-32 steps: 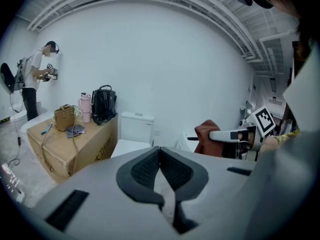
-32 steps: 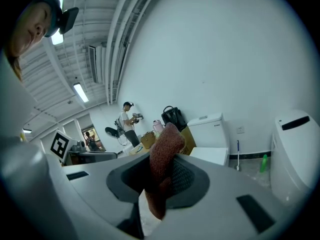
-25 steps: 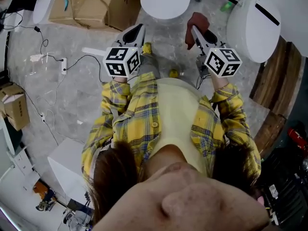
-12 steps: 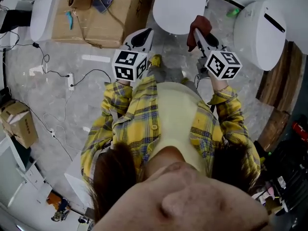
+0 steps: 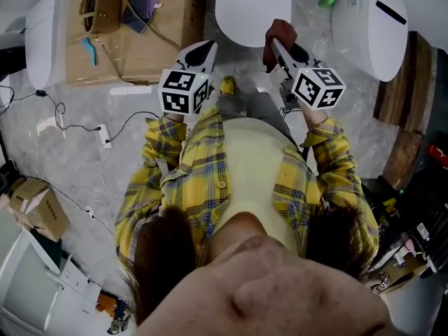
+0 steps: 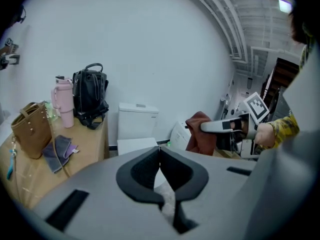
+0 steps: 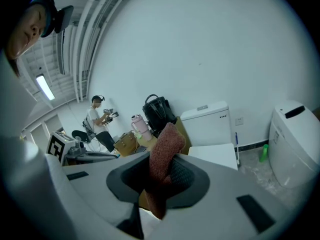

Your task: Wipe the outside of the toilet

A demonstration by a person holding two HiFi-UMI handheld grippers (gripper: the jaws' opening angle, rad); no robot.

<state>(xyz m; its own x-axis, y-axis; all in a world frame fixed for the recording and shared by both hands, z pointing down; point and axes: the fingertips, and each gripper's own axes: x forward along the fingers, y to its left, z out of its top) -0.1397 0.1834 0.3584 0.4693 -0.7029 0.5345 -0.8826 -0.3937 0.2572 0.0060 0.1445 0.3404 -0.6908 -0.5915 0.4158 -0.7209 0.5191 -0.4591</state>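
A white toilet (image 5: pixel 252 4) stands just ahead of me, its shut lid showing at the top centre; its tank and lid (image 6: pixel 136 129) also show in the left gripper view, and the toilet (image 7: pixel 212 129) shows again in the right gripper view. My right gripper (image 5: pixel 274 42) is shut on a red-brown cloth (image 5: pixel 280 32), which sticks up from between the jaws as the cloth (image 7: pixel 164 156). It hangs short of the lid's right edge. My left gripper (image 5: pixel 203 47) is held level beside it, and my left gripper (image 6: pixel 160 151) is shut on nothing.
A second white toilet (image 5: pixel 367 28) stands at the right, a green bottle (image 5: pixel 329 1) between the two. At the left, a wooden table (image 5: pixel 150 44) carries a brown bag (image 5: pixel 101 9). A power strip and cables (image 5: pixel 105 135) lie on the floor. A person (image 7: pixel 100 121) stands far off.
The head view has swung: the table with the bags has come further into view at the top left. Both grippers keep their pose, the cloth still in the right one.
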